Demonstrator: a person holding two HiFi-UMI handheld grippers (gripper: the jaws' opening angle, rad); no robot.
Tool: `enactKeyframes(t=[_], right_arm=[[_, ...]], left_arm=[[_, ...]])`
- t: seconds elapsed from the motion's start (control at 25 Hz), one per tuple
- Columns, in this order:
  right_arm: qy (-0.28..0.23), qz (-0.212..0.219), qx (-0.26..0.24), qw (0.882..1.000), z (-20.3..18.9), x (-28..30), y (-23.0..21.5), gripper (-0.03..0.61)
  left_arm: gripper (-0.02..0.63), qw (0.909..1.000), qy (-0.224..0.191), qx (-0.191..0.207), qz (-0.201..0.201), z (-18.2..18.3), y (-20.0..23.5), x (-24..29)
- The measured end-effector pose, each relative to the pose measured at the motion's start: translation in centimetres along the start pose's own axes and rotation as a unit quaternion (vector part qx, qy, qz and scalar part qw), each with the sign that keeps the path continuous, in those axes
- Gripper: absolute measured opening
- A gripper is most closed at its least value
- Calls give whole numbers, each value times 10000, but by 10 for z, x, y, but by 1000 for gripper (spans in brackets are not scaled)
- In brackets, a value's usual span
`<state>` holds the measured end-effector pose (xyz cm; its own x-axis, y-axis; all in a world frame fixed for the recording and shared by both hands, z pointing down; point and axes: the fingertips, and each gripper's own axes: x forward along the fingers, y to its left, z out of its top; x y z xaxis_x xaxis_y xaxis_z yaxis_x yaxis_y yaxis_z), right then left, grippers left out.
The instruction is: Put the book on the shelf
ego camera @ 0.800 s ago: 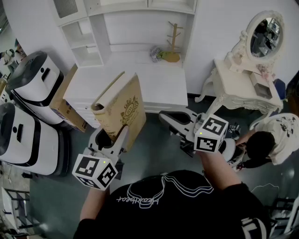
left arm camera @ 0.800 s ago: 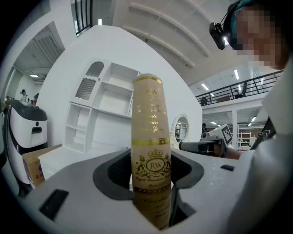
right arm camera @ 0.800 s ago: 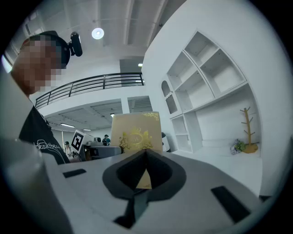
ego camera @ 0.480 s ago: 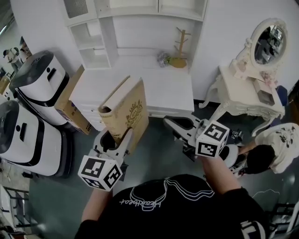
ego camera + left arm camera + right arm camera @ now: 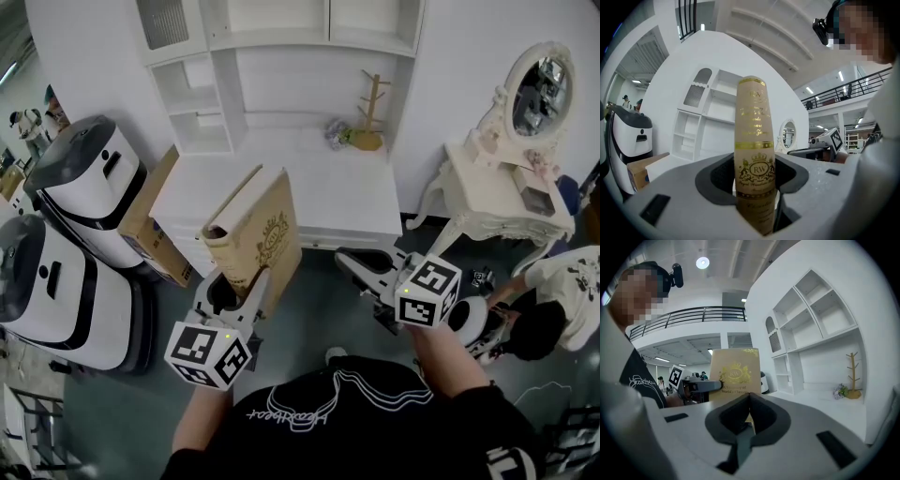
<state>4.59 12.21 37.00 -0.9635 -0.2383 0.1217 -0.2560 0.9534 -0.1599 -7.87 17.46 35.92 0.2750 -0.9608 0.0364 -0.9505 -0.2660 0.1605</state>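
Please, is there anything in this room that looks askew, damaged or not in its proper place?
Nothing looks spilled or damaged. Two things sit askew: the book, clamped low in the left gripper, tilts away from upright, and a cardboard box seems to lean against the side of the white desk.

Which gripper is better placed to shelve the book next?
Left: the left gripper clamps the tan gold-printed book, facing the white shelf unit; the right gripper is shut and empty.

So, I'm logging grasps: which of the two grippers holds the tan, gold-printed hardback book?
The left gripper: its jaws clamp the tan, gold-printed hardback book by its spine. The right gripper is shut with nothing between its jaws.
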Motion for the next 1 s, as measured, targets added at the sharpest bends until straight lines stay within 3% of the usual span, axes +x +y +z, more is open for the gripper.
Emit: enactKeyframes(t=[0.52, 1.0], right_arm=[[-59, -138, -98, 9998, 10, 38, -52, 6], [-209, -336, 1, 9992, 46, 109, -194, 6]], left_arm=[[206, 9999, -114, -16, -95, 0, 45, 48], [206, 9999, 61, 91, -106, 29, 118, 179]])
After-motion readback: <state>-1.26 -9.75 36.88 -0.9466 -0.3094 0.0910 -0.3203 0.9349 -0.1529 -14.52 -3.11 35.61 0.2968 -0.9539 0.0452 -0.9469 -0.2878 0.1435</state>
